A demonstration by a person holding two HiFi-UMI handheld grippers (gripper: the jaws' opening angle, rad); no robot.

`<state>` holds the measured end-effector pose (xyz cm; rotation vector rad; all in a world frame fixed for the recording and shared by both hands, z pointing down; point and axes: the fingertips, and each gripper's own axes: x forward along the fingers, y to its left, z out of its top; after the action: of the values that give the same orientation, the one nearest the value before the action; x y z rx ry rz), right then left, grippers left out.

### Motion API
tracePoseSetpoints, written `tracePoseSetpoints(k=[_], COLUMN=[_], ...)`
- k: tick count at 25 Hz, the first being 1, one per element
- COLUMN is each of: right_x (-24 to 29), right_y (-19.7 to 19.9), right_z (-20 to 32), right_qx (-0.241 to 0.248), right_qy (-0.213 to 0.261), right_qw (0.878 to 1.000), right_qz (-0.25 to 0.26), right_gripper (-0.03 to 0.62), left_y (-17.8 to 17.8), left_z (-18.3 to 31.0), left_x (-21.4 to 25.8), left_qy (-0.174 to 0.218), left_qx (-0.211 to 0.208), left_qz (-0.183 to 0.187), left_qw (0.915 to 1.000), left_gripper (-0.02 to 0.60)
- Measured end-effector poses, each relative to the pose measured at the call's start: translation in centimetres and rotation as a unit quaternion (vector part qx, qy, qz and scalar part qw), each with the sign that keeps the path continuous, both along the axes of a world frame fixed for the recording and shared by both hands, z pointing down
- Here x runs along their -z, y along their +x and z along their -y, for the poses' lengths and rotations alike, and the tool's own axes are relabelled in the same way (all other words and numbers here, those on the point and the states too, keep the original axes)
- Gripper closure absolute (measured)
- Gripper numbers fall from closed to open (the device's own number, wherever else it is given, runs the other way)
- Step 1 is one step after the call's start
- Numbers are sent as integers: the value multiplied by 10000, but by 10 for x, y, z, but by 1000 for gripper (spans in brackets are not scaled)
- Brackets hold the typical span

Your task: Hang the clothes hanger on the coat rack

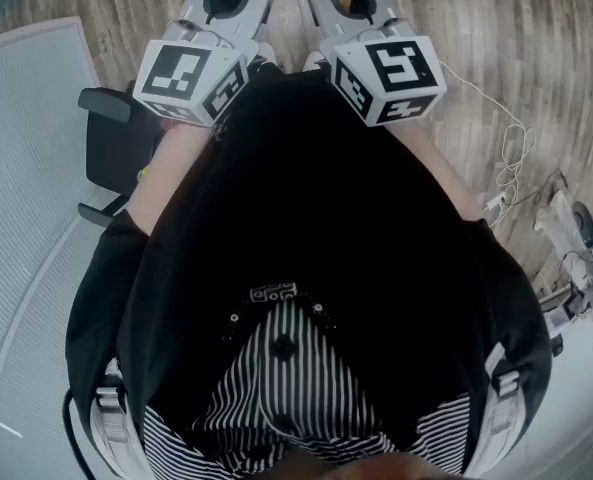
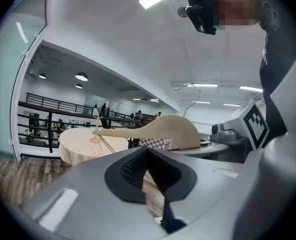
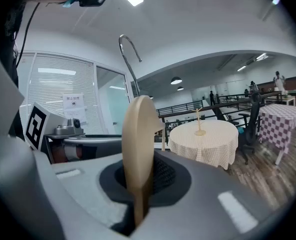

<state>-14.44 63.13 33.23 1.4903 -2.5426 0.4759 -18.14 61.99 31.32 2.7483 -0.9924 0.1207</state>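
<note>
The left gripper (image 2: 150, 181) is held forward, its jaws narrowly parted with nothing plainly pinched. Beside it, the wooden hanger (image 3: 139, 144) is clamped upright in the closed right gripper (image 3: 138, 186), with its metal hook (image 3: 128, 54) on top. This is judged to be the carrying step: the coat rack (image 3: 199, 120) is seen well apart, on a round cloth-covered bench (image 3: 203, 141). An approach is called for next, then the hook lifted over a branch. Open wooden floor (image 3: 267, 176) is offered, though an office chair (image 3: 250, 129) is parked at the bench's right edge.
</note>
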Motion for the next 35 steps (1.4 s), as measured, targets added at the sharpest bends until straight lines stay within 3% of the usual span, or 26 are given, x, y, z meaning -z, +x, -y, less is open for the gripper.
tracePoseSetpoints(k=[13, 17, 20, 25, 30, 35], right_x=[-1, 10, 25, 40, 32, 15], right_y=[39, 41, 76, 137, 166, 168], right_z=[16, 27, 29, 26, 31, 49], right_qx=[6, 404, 834, 1091, 929, 816], right_qy=[-212, -129, -139, -131, -228, -392], right_qw=[9994, 9972, 9918, 9882, 9859, 9854], right_qz=[279, 612, 955, 1069, 1371, 1443], right_gripper=[592, 592, 592, 592, 592, 592], left_y=[37, 34, 61, 93, 123, 136], left_z=[14, 27, 30, 46, 40, 54], left_x=[3, -5, -5, 18, 31, 15], left_qy=[-56, -84, -131, -69, 20, -11], left_qx=[-77, -191, -651, -464, -478, -428], left_qz=[126, 115, 268, 257, 34, 186], left_qw=[9999, 9997, 9974, 9986, 9988, 9989], left_gripper=[584, 584, 584, 584, 584, 584])
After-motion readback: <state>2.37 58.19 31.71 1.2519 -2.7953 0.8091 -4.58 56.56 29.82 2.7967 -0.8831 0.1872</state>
